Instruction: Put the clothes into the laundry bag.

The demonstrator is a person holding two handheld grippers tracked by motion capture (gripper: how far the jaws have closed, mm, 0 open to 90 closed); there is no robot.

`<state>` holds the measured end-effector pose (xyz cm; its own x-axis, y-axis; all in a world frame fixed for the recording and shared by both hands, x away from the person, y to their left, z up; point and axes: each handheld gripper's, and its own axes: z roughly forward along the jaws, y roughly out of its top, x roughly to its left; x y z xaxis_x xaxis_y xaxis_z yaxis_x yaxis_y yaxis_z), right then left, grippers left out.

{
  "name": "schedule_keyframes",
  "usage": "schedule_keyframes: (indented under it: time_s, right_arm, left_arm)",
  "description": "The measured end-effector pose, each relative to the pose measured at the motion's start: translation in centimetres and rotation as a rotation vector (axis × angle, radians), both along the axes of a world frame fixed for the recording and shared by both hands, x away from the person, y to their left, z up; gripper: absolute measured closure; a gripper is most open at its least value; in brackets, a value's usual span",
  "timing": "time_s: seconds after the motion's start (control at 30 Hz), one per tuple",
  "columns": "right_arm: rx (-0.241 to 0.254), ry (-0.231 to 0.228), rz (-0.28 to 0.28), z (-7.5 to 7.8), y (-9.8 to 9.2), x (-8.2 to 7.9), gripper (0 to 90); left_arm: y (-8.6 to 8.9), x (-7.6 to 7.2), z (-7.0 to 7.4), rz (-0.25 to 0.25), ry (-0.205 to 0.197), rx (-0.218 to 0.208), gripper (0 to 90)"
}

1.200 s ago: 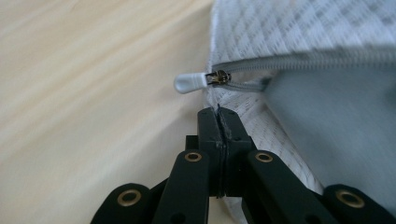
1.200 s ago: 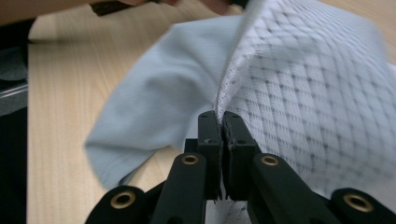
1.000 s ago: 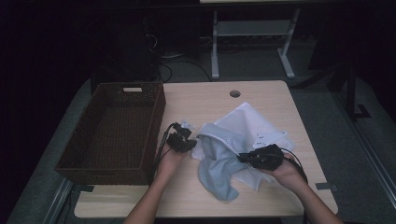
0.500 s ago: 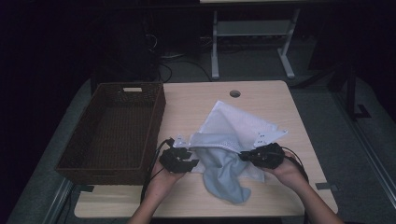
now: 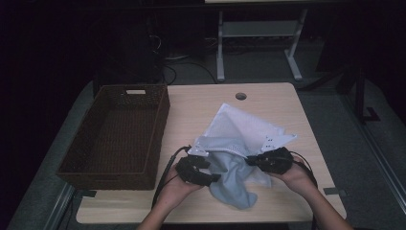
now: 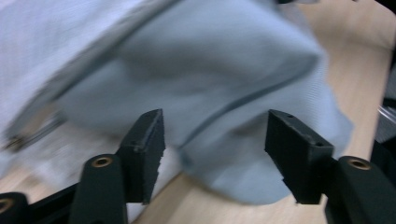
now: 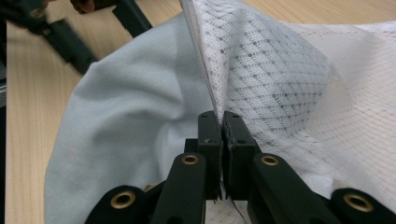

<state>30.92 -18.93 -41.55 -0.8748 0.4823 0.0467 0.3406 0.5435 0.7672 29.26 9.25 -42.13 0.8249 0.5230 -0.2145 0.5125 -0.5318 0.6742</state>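
Dark room all round, pale wooden table (image 5: 201, 110) under my hands, with the woven basket (image 5: 115, 136) at its left side. Near the front edge lies the white mesh laundry bag (image 5: 242, 129), a pale blue garment (image 5: 234, 184) spilling out of its mouth. My right gripper (image 5: 253, 160) is pinched tight on the bag's rim by the zipper; my left gripper (image 6: 212, 140) has just been opening — jaws apart, nothing between them. I judge I'm mid-stuffing: next, the left must nip the loose blue cloth and push it inside.

Wicker basket (image 5: 117, 134) on table (image 5: 201, 105), left side. Cable hole (image 5: 241, 96) at far edge. Desk frame (image 5: 258, 38) behind.
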Motion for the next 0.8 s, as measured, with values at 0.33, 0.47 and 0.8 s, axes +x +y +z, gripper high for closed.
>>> schedule_keyframes:
  time_s: [0.33, 0.47, 0.8]
  right_arm:
    - [0.002, 0.008, 0.011, 0.0, 0.3, -0.2, 86.5]
    - [0.004, 0.014, 0.017, 0.0, 0.5, -0.2, 86.5]
    - [0.026, 0.012, 0.001, 0.2, -0.4, -0.3, 86.5]
  left_arm:
    - [-4.3, -0.8, -0.9, -0.092, -0.071, 0.092, 31.7]
    - [-4.7, 0.2, -1.9, -0.065, -0.059, 0.082, 69.9]
    - [-3.5, 0.5, -0.8, -0.004, -0.080, -0.021, 85.6]
